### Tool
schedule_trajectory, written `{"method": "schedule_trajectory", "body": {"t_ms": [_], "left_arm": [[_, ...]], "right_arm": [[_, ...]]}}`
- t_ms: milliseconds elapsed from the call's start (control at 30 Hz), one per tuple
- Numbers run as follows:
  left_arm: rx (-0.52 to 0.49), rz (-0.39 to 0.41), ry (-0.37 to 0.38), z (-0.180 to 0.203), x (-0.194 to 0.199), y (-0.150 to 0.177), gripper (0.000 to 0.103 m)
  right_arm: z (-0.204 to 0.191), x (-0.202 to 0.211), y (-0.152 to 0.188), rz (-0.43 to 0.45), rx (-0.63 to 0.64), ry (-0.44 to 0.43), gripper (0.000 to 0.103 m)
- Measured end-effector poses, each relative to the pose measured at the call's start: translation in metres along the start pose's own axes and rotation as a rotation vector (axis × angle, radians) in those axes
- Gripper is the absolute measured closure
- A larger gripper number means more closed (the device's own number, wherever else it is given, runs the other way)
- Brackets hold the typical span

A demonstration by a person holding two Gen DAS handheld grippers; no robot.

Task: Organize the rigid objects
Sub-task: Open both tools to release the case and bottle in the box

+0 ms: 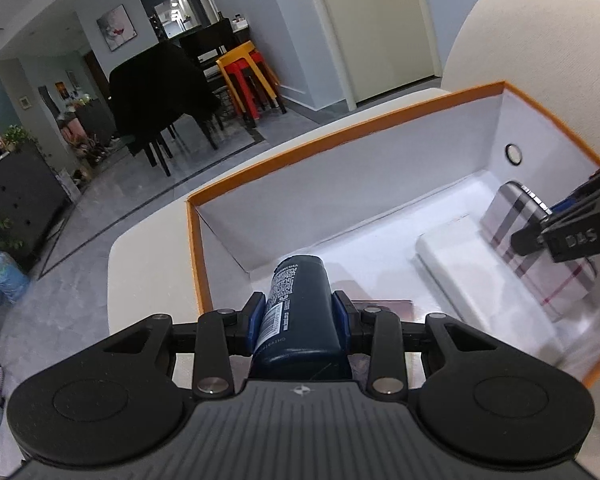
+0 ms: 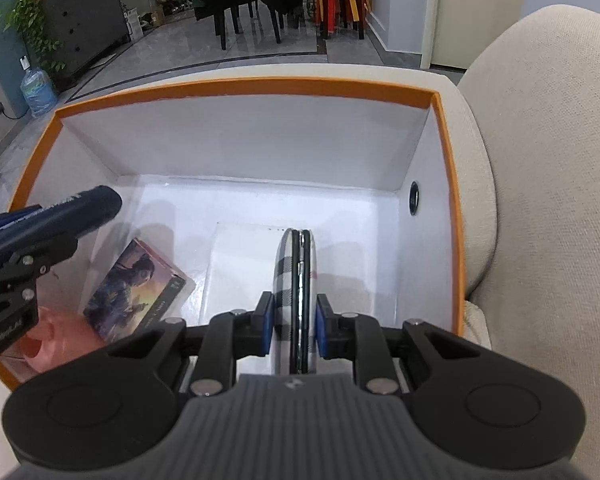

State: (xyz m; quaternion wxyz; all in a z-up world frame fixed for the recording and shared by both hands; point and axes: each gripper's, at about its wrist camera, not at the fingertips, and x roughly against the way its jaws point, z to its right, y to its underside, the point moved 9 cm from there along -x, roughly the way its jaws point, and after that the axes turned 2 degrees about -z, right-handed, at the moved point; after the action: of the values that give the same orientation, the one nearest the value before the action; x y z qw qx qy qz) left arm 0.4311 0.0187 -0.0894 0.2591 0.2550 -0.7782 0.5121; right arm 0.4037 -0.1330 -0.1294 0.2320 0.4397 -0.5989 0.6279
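Observation:
An orange-rimmed box (image 1: 340, 128) with white inner walls sits on a cream sofa. My left gripper (image 1: 298, 316) is shut on a dark blue tube (image 1: 296, 308) with a white label, held over the box's near left part. In the right wrist view that tube (image 2: 88, 204) pokes in from the left. My right gripper (image 2: 294, 328) is shut on a flat plaid case (image 2: 288, 280), held on edge over a white slab (image 2: 240, 264) on the box floor. From the left wrist view the plaid case (image 1: 520, 248) is at the right, beside the white slab (image 1: 452, 256).
A picture-printed card box (image 2: 136, 284) and a pink object (image 2: 56, 340) lie in the box's near left corner. A round eyelet (image 2: 414, 196) is in the right wall. The sofa backrest (image 2: 540, 160) rises on the right. Dark chairs and red-yellow stools (image 1: 248, 76) stand beyond.

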Motion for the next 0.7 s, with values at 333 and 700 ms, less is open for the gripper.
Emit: {"method": "schedule_trajectory", "body": {"t_ms": [333,700], "left_arm": [[-0.179,-0.087,-0.096,0.019,-0.014,0.014,0.048],[-0.16,-0.018,-0.114,0.018,0.014,0.001,0.038]], "right_arm": [[0.002,-0.011,-0.003,-0.066,0.044,0.004,0.08],[-0.005,0.031,-0.017,0.11,0.246,0.225,0.053]]}}
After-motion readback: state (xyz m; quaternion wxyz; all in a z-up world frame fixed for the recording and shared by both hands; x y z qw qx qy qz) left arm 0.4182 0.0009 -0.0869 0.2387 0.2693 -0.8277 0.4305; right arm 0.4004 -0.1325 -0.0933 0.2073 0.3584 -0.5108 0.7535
